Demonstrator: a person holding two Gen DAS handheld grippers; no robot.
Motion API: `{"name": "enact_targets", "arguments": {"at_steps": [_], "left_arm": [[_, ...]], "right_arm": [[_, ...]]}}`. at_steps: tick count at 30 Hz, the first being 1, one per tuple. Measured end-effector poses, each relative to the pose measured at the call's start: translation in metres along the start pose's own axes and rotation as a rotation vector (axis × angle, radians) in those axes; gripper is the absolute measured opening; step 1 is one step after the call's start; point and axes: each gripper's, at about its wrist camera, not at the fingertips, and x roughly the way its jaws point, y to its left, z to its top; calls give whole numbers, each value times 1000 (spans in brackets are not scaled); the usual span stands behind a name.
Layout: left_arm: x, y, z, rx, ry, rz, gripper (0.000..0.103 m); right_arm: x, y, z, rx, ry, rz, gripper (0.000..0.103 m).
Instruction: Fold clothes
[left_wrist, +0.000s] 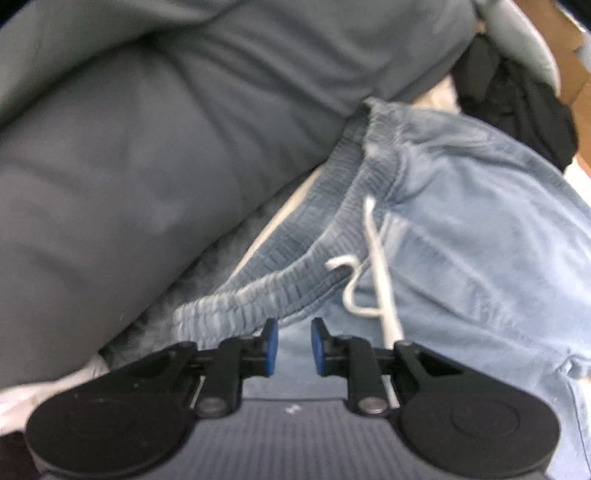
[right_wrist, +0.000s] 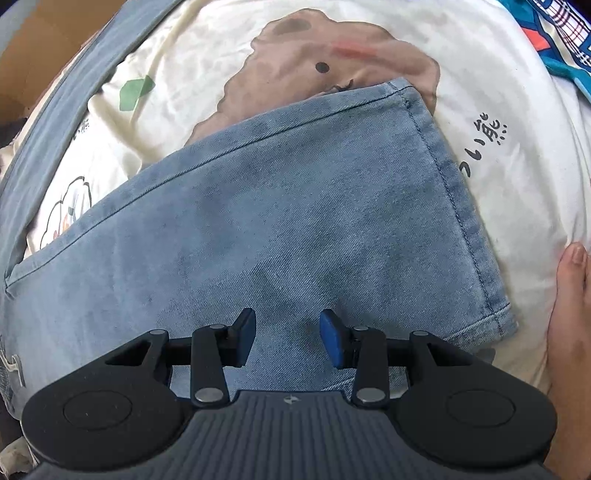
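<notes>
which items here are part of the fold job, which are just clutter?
Job:
- jeans, with waistband and drawstring
- left gripper, open
- right gripper, open

Lying about:
- grey pillow
- black garment
- printed sheet
- bare foot

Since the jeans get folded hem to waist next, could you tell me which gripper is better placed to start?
Probably the right gripper: it is open above the leg near the hem. The left gripper is at the waistband.
</notes>
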Motion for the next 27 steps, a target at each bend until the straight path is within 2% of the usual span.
{"name": "enact_targets", "arguments": {"at_steps": [8, 13, 16, 20, 24, 27], "left_arm": [[31, -31, 28, -88, -16, -37, 21], [62, -35, 33, -114, 22, 25, 21], [79, -27, 34, -170, 35, 18, 21], [87, -36, 37, -131, 32, 64, 20], [90, -30, 39, -190, 37, 61, 18], [80, -35, 39, -152, 33, 76, 18]], "right_arm": [[1, -2, 2, 8, -3, -5, 45], [2, -5, 4, 5, 0, -18, 45], [2, -7, 4, 7, 4, -23, 45], [2, -12, 3, 18, 11, -34, 45], [2, -21, 2, 61, 13, -49, 45], [-2, -25, 2, 92, 2, -34, 45]]}}
